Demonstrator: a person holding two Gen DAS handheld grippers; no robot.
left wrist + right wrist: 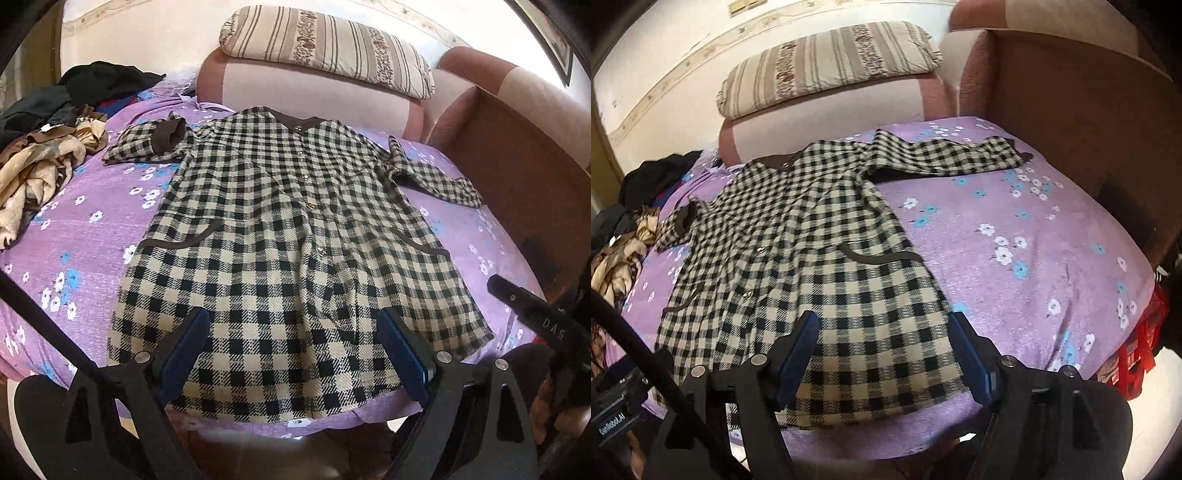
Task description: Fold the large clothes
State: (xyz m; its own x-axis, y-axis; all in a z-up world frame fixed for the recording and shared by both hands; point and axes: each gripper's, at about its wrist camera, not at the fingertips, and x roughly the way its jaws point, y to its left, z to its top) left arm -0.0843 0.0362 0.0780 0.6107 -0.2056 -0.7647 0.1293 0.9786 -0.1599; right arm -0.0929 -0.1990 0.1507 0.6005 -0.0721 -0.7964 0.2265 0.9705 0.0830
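Observation:
A black-and-cream checked coat point(280, 229) with brown trim lies spread flat, front up, on a purple flowered bed cover point(85, 236). Its collar points to the far end and its sleeves lie out to both sides. My left gripper point(293, 323) is open above the coat's near hem, holding nothing. My right gripper point(882, 325) is open above the hem's right corner of the coat point(812, 258), holding nothing. The right sleeve point(942, 157) stretches toward the far right. The right gripper's body also shows at the right edge of the left wrist view point(532, 306).
A pile of crumpled clothes point(48, 147) lies on the left of the bed. A striped pillow point(325, 48) rests on the pink sofa back point(306, 99). A brown wooden side panel point(1078, 122) borders the bed on the right. A red bag point(1141, 350) hangs at the right edge.

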